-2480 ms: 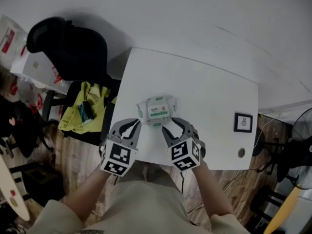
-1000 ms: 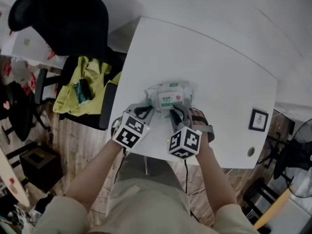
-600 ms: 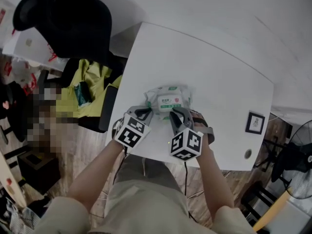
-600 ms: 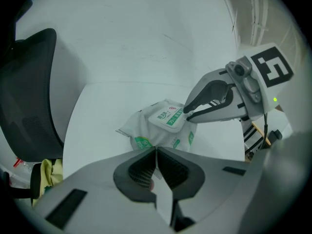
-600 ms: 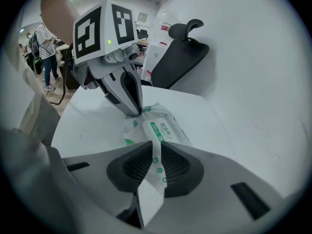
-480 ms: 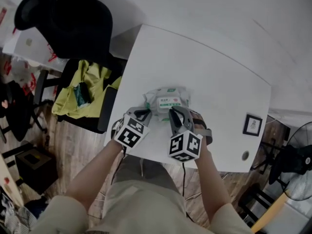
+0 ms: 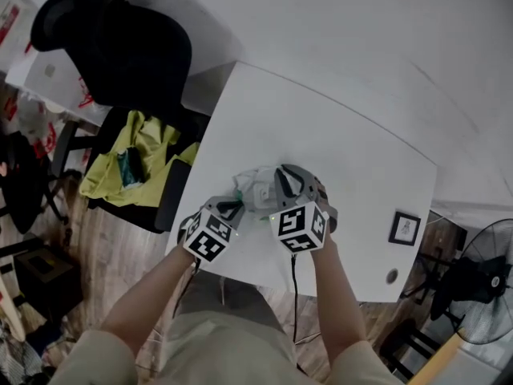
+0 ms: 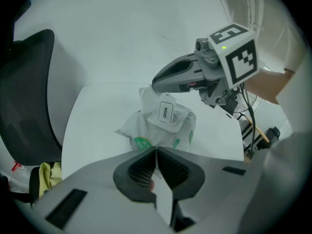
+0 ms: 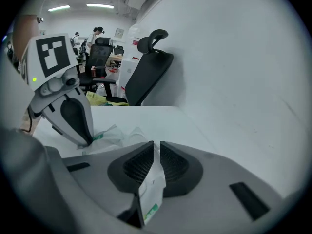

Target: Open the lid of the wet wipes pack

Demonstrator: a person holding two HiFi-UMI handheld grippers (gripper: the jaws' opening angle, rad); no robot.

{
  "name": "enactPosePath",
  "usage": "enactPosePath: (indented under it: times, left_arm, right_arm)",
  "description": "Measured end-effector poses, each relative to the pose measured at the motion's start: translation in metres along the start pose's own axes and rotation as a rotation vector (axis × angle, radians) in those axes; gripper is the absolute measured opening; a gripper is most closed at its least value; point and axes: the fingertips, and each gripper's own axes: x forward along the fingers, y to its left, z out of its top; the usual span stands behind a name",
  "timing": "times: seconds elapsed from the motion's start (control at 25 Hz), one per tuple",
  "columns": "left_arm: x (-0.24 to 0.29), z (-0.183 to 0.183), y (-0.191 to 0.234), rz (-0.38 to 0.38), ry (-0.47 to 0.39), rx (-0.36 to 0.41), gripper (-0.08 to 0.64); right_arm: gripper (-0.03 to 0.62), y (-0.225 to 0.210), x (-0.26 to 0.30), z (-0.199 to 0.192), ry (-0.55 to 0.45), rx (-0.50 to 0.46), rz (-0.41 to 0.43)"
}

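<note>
**Asker:** Where is the wet wipes pack [image 7: 252,191]?

**Describer:** It lies on the white table [image 7: 353,151], close to the edge nearest the person. It is crumpled and bunched up between the two hand-held grippers. Its white lid [image 8: 165,112], labelled OPEN, tilts up toward the left one.

**Asker:** How does the left hand-held gripper [image 8: 156,152] meet it?

**Describer:** It comes in at the pack's near left end. Its jaws are pressed together on a thin white edge of the wrapper, so the pack sits right at its tips.

**Asker:** And the right hand-held gripper [image 9: 157,150]?

**Describer:** It hangs over the pack's far right side, with its tips just above the lid. Its jaws are closing with only a slim gap left. A thin white flap [image 9: 152,194] with a green mark is pinched between the pads. I cannot tell whether that flap belongs to the lid or to the wrapper.

**Asker:** What surrounds them?

**Describer:** A black office chair [image 7: 128,54] stands beyond the table's far left corner. A yellow-green garment [image 7: 140,159] lies on a seat beside the table's left edge. A small framed picture [image 7: 403,228] rests near the table's right edge, well apart from the pack. A fan [image 7: 481,279] stands on the floor at the right.
</note>
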Motion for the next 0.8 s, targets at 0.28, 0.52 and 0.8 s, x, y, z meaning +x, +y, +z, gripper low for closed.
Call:
enactPosePath:
  times: [0.28, 0.52, 0.8]
  left_arm:
    - [0.000, 0.000, -0.001, -0.040, -0.002, -0.010, 0.032]
    - [0.001, -0.001, -0.001, -0.046, 0.002, 0.003, 0.032]
    - [0.000, -0.001, 0.004, -0.022, 0.009, -0.053, 0.032]
  right_arm:
    - [0.057, -0.005, 0.028, -0.020, 0.084, 0.078, 0.031]
    - [0.048, 0.005, 0.042, -0.035, 0.153, 0.108, 0.088]
    - [0.044, 0.000, 0.039, -0.035, 0.146, 0.260, 0.125]
